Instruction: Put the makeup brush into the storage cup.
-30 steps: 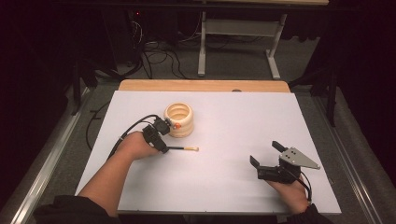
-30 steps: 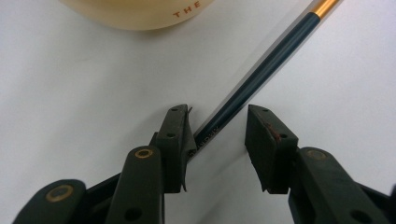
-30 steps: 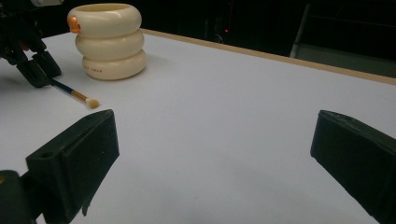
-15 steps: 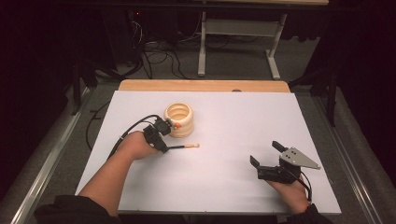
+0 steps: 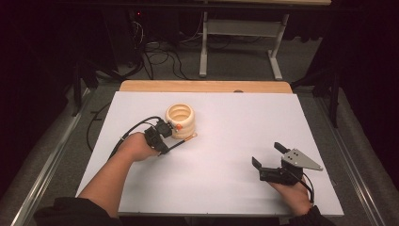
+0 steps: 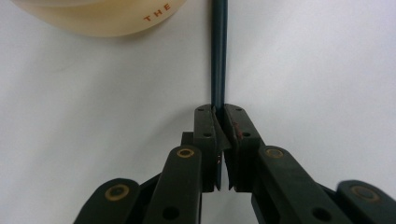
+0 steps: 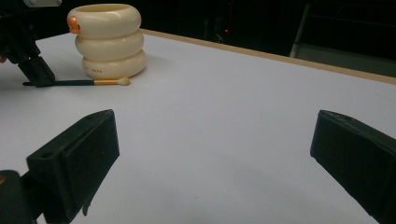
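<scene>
Left gripper [image 6: 218, 112] jaws have just been closing; now clamped on brush [image 6: 218, 56] handle beside holder [image 5: 180, 119], probably for lifting. Right gripper [image 5: 272, 155] gapes idle.

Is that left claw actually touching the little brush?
Touching: in the left gripper view, the left gripper has its jaws closed onto the dark handle of the brush.

Left gripper [image 6: 219, 126] now closed on brush [image 6: 218, 51] (thin handle).

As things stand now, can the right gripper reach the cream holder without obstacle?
Probably yes. Bare white table lies between the open right gripper and the cream holder; the left gripper and brush lie beside that path.
</scene>
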